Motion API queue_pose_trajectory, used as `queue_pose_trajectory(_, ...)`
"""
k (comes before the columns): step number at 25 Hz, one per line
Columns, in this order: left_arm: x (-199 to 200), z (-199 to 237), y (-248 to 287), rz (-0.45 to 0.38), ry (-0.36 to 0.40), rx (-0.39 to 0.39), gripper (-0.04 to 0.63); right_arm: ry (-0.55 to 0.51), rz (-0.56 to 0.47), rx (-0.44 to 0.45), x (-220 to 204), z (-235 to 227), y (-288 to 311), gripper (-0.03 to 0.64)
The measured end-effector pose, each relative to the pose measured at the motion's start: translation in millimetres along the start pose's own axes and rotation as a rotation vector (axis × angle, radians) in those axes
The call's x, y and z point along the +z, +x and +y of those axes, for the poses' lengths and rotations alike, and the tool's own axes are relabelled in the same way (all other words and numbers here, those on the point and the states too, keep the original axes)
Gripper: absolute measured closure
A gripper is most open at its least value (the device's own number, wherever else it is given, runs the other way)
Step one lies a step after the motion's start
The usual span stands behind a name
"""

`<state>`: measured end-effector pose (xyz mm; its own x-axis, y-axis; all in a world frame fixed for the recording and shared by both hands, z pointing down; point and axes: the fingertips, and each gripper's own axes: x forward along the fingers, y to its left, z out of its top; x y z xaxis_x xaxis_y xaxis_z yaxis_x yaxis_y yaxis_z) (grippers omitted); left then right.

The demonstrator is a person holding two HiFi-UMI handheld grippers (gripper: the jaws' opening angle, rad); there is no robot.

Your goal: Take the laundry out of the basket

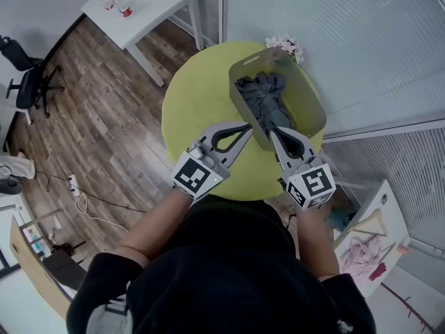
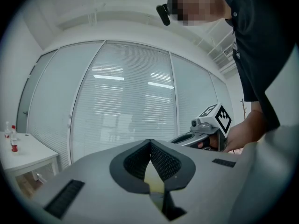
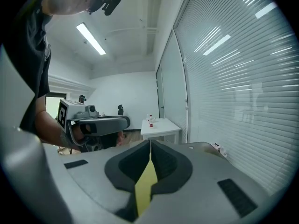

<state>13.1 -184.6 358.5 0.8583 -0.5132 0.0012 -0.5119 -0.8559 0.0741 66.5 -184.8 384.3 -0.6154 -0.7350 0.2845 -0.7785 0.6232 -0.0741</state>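
**Both grippers clenched and empty, laundry in the basket**

The dark grey laundry (image 1: 268, 97) sits bunched up inside the grey basket (image 1: 314, 103), over on the far right side of the round yellow-green table (image 1: 186, 113). The left gripper (image 1: 246, 126) has its jaws pinched together on nothing, tip just beside the basket's near left wall. The right gripper (image 1: 272, 130) is clenched too, nothing in it, tip at the basket's near rim, close to the clothes. Can't tell if it touches them. Pink flowers (image 1: 285, 45) peek out behind the basket.
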Motion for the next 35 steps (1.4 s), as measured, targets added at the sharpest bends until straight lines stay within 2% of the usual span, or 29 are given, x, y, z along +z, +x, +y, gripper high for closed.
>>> queue_pose_trajectory(4,-3,18,19,0.003,0.018,0.025,0.586,0.001,0.013,0.009,1,-21,16,0.592)
queue_pose_trajectory(9,-11,36,44,0.013,0.003,0.033,0.586,0.003,0.035,0.006,0,-47,28,0.592)
queue_pose_trajectory(15,-29,59,79,0.025,0.015,0.054,0.586,0.009,0.192,-0.030,-43,-97,50,0.591)
queue_pose_trajectory(23,-55,81,123,0.019,0.022,0.055,0.586,0.046,0.367,0.003,-98,-131,80,0.577)
queue_pose_trajectory(26,-66,90,136,0.024,0.022,0.057,0.586,0.059,0.421,0.005,-119,-143,91,0.549)
queue_pose_trajectory(31,-79,106,150,0.033,0.025,0.073,0.586,0.081,0.538,0.036,-158,-150,111,0.442)
queue_pose_trajectory(35,-83,110,158,0.033,0.042,0.064,0.586,0.107,0.589,0.047,-175,-152,122,0.403)
